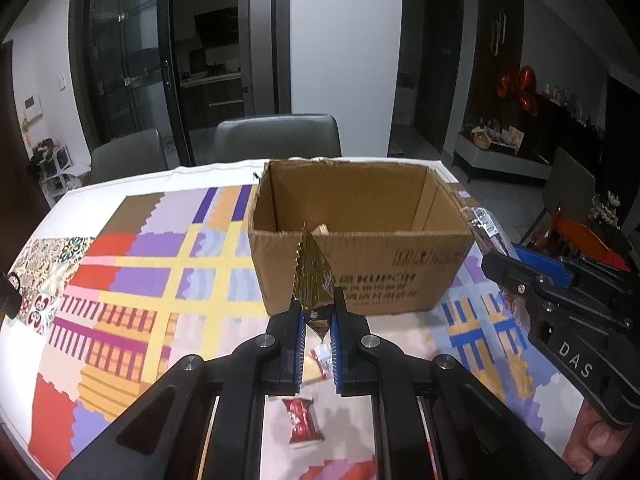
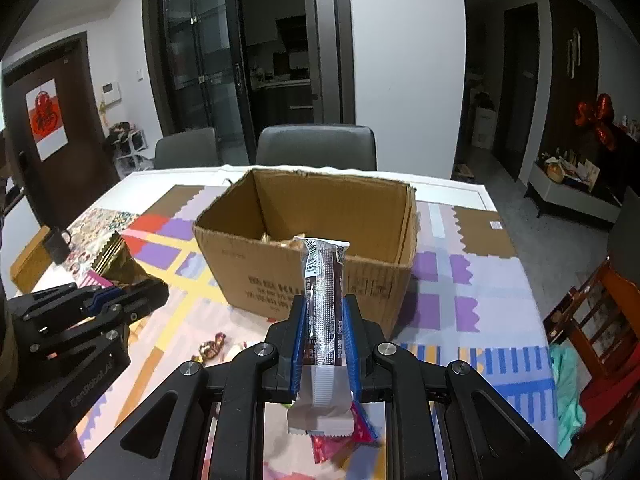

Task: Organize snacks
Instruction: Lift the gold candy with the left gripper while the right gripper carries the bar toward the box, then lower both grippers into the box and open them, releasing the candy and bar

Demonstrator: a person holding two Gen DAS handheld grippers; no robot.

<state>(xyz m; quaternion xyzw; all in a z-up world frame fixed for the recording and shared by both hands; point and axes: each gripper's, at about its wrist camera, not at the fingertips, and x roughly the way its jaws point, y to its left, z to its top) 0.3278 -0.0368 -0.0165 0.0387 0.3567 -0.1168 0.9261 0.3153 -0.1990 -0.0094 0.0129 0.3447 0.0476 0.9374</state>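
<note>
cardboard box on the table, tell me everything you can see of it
The cardboard box is plain brown corrugated card, rectangular and open-topped, with ragged, torn rims and no flaps showing. Dark printed lettering runs across its near wall. It stands upright on the patterned tablecloth, in front of two grey chairs. A few items lie low inside, too hidden to identify. Neither hand-held gripper touches it; both hold snack packets on its near side.

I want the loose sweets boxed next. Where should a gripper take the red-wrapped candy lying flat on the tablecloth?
Grip the red-wrapped candy across its plump middle, coming straight down from above. It lies flat on the tablecloth, so only its narrow sides offer purchase; its crimped ends look flimsy.
</note>
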